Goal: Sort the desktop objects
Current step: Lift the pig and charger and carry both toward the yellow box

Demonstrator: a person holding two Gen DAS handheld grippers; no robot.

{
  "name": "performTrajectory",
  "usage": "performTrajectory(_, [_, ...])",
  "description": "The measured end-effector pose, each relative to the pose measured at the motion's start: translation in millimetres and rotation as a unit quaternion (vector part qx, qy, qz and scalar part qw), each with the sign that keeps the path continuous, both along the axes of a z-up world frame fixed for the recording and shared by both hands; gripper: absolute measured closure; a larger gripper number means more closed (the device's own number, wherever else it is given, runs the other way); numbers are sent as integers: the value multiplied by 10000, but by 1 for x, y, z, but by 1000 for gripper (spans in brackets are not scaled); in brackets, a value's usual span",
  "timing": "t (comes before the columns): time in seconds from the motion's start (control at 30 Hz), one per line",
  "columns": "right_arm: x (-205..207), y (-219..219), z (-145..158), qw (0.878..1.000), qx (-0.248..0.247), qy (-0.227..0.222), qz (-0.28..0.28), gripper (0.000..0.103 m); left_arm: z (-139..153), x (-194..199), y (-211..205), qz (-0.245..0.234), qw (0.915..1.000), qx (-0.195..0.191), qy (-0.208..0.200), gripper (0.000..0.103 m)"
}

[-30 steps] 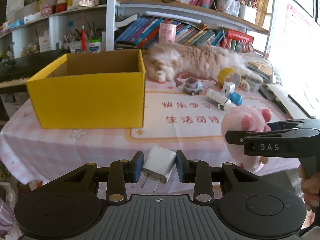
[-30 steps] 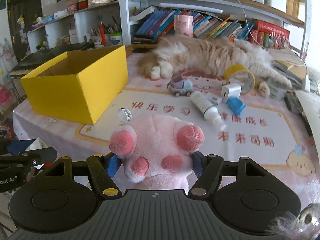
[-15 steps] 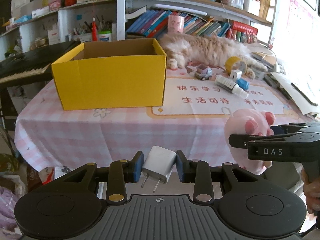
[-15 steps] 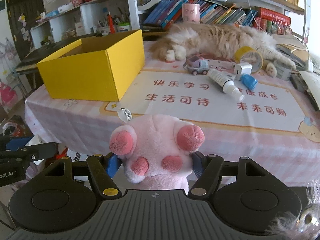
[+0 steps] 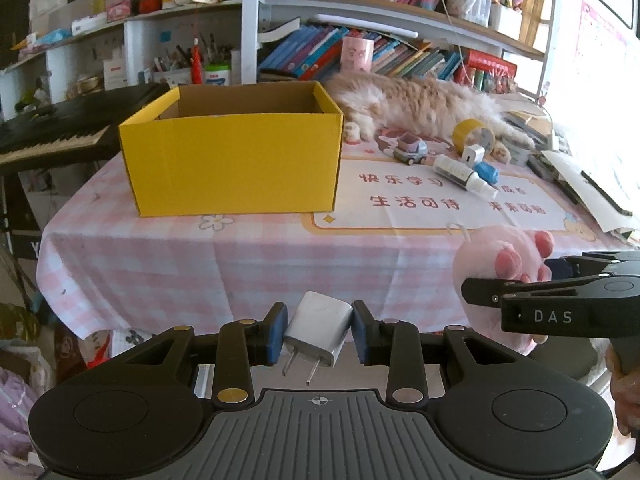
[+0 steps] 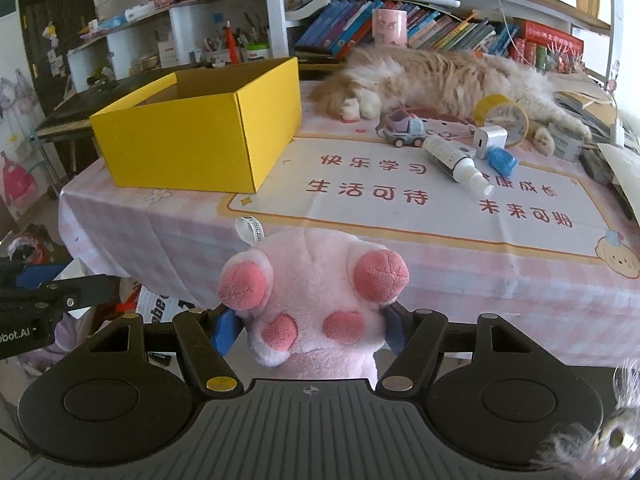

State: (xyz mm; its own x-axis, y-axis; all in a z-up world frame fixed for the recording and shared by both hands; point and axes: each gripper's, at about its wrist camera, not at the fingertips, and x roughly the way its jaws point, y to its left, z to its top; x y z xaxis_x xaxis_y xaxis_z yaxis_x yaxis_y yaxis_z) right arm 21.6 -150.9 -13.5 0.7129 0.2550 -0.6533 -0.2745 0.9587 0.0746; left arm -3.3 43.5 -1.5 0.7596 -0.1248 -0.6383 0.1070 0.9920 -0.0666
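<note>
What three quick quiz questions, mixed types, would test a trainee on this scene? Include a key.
1. True or false: the left tool is shut on the white charger plug.
2. What does the right tool hold? A) toy car B) pink plush paw C) tape roll
3. Fill in: the yellow box stands on the table with its top ____.

Key:
1. True; its prongs point toward the camera.
2. B; the pink plush paw sits between the pads, while the toy car and the tape roll lie on the table near the cat.
3. Open.
</note>
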Motion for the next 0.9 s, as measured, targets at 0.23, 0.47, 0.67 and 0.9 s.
performTrajectory(0.23, [-1, 6, 1, 9999, -37, 39, 143, 37, 0, -7, 5, 93, 9999, -47, -9, 70])
performTrajectory(0.47, [-2, 24, 1, 9991, -89, 65, 420, 37, -2, -15, 24, 410, 9991, -126, 39, 70])
performTrajectory(0.67, [-4, 42, 0, 9972, -179, 57, 728, 37, -4, -19, 35, 576, 9981, -193, 56, 70])
performTrajectory(0.9, [-3, 55, 1, 9954, -254, 61, 918, 37, -3, -23, 43, 616, 9978, -229, 29, 70])
